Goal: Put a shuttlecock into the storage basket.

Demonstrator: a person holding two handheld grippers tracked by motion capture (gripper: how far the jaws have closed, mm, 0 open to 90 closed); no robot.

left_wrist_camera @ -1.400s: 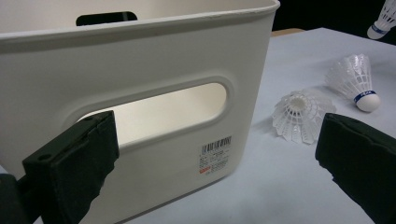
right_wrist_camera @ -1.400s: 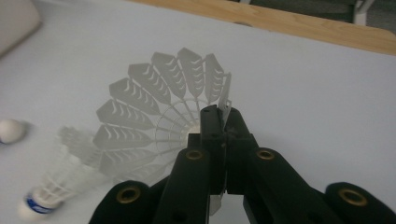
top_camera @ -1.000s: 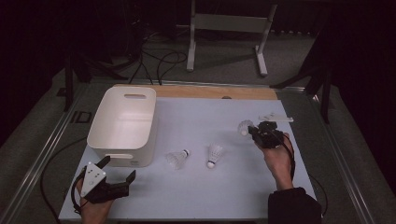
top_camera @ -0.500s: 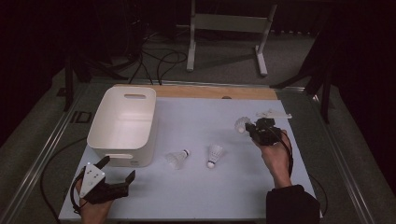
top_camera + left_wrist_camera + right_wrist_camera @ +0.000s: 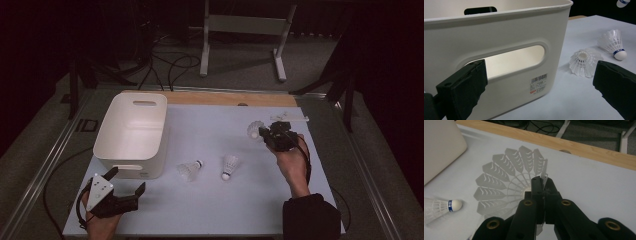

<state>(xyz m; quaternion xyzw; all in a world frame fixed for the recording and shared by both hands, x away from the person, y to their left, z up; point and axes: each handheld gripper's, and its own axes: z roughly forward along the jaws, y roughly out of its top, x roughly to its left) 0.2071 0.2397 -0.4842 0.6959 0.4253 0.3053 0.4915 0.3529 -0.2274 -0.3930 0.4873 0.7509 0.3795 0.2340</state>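
My right gripper [image 5: 265,132] is shut on the edge of a white plastic shuttlecock [image 5: 255,129], which hangs a little above the right side of the pale table. In the right gripper view the jaws pinch its feathered skirt [image 5: 506,177] at my right gripper [image 5: 543,182]. Two more shuttlecocks lie mid-table: one [image 5: 189,170] near the white bin [image 5: 130,150], another [image 5: 229,165] to its right. My left gripper [image 5: 127,181] stands open at the front left, facing the bin's handle slot [image 5: 499,32] with nothing between its jaws [image 5: 540,72].
A wooden strip [image 5: 225,98] runs along the table's far edge. Small white pieces [image 5: 292,119] lie beyond the right hand. In the left gripper view the nearer shuttlecock [image 5: 584,62] lies beside the bin, and the other [image 5: 612,45] behind it.
My right gripper has lifted the shuttlecock a little and shifted it slightly left. The left gripper has stayed still.
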